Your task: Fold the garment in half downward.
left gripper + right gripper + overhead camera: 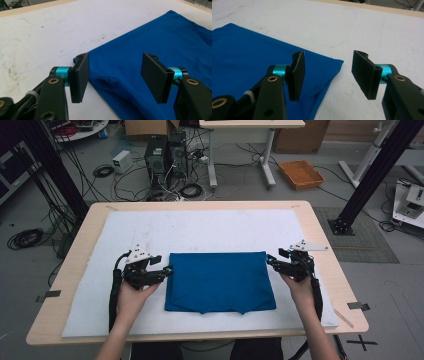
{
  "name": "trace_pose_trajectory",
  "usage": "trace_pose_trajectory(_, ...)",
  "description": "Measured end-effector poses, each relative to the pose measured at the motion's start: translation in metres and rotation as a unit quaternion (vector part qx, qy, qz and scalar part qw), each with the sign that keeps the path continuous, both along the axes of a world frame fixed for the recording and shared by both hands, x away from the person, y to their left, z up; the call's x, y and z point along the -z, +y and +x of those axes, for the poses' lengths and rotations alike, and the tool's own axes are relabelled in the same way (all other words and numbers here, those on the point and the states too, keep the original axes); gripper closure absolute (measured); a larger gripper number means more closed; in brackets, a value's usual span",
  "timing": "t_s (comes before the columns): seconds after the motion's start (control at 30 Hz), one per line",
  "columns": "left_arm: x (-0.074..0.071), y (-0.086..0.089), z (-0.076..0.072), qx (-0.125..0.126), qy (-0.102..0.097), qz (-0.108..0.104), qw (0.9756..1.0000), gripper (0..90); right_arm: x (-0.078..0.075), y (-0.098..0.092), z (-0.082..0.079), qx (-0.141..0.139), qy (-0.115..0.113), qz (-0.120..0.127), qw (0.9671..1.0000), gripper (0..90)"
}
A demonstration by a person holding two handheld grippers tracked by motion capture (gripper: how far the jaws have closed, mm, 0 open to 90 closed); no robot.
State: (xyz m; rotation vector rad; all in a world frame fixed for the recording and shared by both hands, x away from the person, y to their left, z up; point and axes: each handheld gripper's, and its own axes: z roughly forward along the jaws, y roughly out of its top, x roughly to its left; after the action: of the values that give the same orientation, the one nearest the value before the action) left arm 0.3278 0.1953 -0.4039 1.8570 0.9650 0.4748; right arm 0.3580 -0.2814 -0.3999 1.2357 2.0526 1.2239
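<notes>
- Folded blue cloth (220,281) lies flat in the middle of the frame on the white mat (200,227) covering the wooden table (80,245) — nothing on top of it.
- Left gripper (167,270) sits at the cloth's left edge, jaws spread wide, nothing pinched; in the left gripper view the cloth corner lies below the gap.
- Right gripper (271,261) at the cloth's upper right corner — jaws spread too, empty.
- Orange tray (301,174) on the floor, upper right; can't tell what's in it.

White mat (200,227) on wooden table (327,257)
</notes>
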Motion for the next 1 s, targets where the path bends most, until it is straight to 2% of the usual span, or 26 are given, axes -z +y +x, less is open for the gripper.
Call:
trace_pose_trajectory(0.13,-0.006,0.01,-0.017,-0.015,-0.011,-0.002,0.9998,40.1,0.0,-0.002,-0.01,0.002,-0.009,-0.003,1.0,41.8)
trace_pose_trajectory(0.23,-0.006,0.019,-0.027,-0.024,-0.018,-0.014,0.9995,40.1,-0.001,-0.008,-0.014,0.008,-0.014,-0.005,0.9999,41.3)
trace_pose_trajectory(0.3,-0.005,0.024,-0.03,-0.029,-0.017,-0.016,0.9993,40.1,-0.001,-0.013,-0.014,0.014,-0.012,0.003,0.9998,40.7)
trace_pose_trajectory(0.5,0.0,0.028,-0.028,-0.04,-0.012,-0.021,0.9989,38.2,0.003,-0.026,-0.012,0.029,-0.006,0.019,0.9994,40.1)
trace_pose_trajectory(0.57,0.001,0.026,-0.028,-0.035,-0.011,-0.02,0.9991,38.2,0.003,-0.028,-0.013,0.031,-0.003,0.026,0.9992,40.0)
trace_pose_trajectory(0.7,0.003,0.021,-0.028,-0.016,-0.009,-0.005,0.9998,37.5,0.003,-0.032,-0.012,0.035,-0.003,0.031,0.9989,39.7)
trace_pose_trajectory(0.83,0.003,0.019,-0.029,-0.017,-0.01,-0.009,0.9998,37.2,0.004,-0.034,-0.012,0.037,-0.001,0.03,0.9989,39.7)
trace_pose_trajectory(1.0,0.004,0.015,-0.03,-0.015,-0.01,0.001,0.9998,37.0,0.005,-0.037,-0.012,0.04,-0.003,0.033,0.9987,39.7)
